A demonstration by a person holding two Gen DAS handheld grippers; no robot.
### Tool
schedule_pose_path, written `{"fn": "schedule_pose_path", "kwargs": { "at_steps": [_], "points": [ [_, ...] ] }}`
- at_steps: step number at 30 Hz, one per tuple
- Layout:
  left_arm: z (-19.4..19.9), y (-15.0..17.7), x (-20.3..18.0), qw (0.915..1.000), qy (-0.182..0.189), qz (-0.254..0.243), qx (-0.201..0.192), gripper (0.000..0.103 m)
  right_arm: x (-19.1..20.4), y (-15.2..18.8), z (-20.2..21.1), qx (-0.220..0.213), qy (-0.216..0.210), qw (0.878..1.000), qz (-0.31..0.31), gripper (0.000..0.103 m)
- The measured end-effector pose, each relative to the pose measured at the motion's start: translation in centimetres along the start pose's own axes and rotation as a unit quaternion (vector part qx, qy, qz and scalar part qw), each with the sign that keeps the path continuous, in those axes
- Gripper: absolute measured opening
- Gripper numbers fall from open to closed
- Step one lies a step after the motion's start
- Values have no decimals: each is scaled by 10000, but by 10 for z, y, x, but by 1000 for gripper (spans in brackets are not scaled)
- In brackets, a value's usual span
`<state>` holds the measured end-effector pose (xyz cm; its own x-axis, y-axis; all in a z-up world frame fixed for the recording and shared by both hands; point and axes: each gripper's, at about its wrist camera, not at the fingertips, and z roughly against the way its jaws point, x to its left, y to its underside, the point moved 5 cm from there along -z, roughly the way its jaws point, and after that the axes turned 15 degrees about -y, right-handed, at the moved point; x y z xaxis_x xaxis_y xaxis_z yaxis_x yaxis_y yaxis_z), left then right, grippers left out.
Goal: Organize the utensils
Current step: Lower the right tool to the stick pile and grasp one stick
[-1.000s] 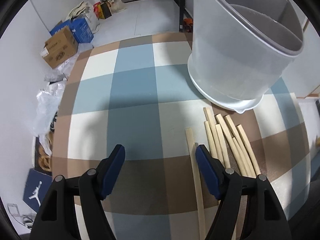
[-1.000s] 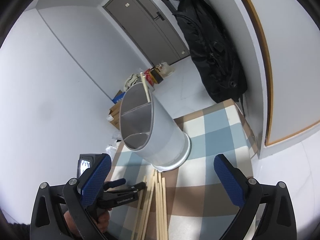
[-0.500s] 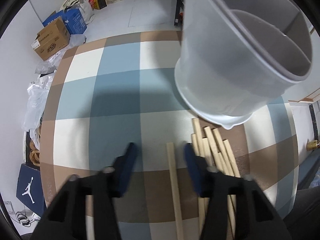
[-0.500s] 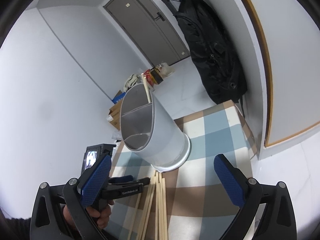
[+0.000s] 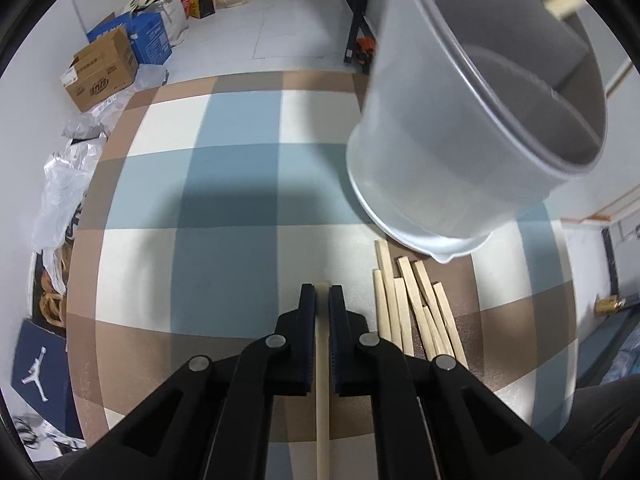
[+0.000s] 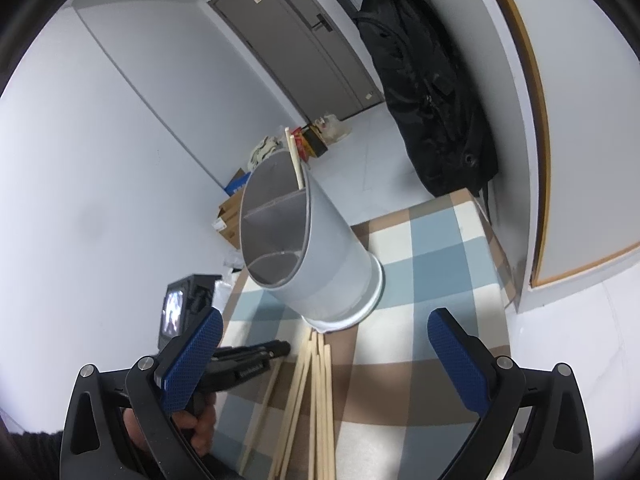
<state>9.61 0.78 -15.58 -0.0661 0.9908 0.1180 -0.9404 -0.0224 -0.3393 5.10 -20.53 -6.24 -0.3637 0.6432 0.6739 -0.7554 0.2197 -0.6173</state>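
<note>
Wooden chopstick (image 5: 322, 380), one, clamped between left gripper (image 5: 322, 300) fingers; six more chopsticks (image 5: 412, 312) beside grey holder (image 5: 448, 168) on checked table (image 5: 224, 200); right gripper (image 6: 324, 344) spread wide, holding nothing.

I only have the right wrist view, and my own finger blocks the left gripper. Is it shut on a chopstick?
Observer: Yes. The left gripper is shut on one chopstick, which is pinched between both fingers.
Operator: Near its end or mid-length?
Observer: Near its end. The tip sits about level with the fingertips.
Operator: Any other sticks caught with it?
Observer: No. The pile lies apart on its right, in front of the grey holder.
</note>
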Motion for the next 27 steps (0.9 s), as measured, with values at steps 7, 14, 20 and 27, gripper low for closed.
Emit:
{"fn": "schedule_pose_path", "kwargs": {
  "at_steps": [7,14,20,27],
  "points": [
    [26,-3,30,9977,346,495,-313,2,10,23,-39,881,27,9958,252,95],
    [29,-9,53,9898,921,1000,-437,2,26,51,-89,1747,-51,9836,454,60],
    [31,-15,70,9807,1315,1370,-470,2,36,72,-129,2136,-92,9744,688,52],
    [37,-13,81,9754,1545,1457,-582,2,36,81,-161,2285,82,9699,840,49]
  ]
}}
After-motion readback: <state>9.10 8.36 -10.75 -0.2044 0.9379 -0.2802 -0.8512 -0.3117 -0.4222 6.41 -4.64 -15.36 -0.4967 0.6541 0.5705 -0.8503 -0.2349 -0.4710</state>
